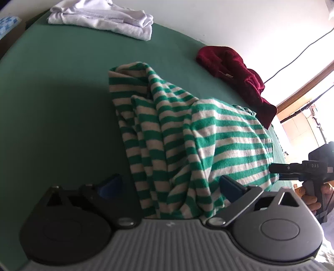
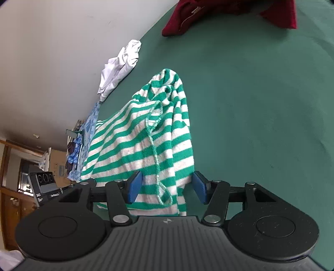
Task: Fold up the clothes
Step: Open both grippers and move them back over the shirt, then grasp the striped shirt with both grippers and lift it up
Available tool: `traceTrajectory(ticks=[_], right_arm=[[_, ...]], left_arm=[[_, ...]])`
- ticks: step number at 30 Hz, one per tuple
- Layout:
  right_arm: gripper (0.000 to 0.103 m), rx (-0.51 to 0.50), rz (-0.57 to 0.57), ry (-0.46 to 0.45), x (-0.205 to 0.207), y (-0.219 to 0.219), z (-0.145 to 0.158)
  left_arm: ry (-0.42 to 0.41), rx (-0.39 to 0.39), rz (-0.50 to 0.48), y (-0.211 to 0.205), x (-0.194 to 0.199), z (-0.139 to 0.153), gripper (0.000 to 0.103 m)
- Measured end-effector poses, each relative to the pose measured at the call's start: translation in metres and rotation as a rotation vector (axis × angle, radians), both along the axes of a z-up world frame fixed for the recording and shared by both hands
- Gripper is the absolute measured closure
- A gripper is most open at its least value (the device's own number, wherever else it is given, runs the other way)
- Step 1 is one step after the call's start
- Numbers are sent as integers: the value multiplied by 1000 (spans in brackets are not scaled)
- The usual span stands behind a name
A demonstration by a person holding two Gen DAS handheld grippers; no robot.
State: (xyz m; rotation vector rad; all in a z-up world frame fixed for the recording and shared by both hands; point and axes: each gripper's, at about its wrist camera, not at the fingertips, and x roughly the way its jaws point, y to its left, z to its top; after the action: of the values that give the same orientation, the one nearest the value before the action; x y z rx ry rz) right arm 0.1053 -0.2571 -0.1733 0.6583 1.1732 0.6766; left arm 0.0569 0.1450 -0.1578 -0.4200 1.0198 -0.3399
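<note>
1. We take this for a home, likely a bedroom: a wide green-sheeted bed (image 1: 62,73) against a plain white wall (image 1: 240,25).
2. We see laundry lying on it: a striped top (image 1: 187,135), white garments (image 1: 100,18), a red one (image 1: 233,66).
3. We see wooden doors and trim (image 2: 12,166) beyond.
</note>
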Motion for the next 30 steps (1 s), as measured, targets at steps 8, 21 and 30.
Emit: traceTrajectory(ticks=[8,21,30], right_arm=[[46,43,54,12,16,2,-4],[41,123,119,-3,43,25,-12],[42,121,157,3,38,21,-12]], left_arm=[[-33,-17,-10,-1,9,-2,1],[-71,-209,-14,17,28,-12,1],[-58,-173,-32,6,16,-9,1]])
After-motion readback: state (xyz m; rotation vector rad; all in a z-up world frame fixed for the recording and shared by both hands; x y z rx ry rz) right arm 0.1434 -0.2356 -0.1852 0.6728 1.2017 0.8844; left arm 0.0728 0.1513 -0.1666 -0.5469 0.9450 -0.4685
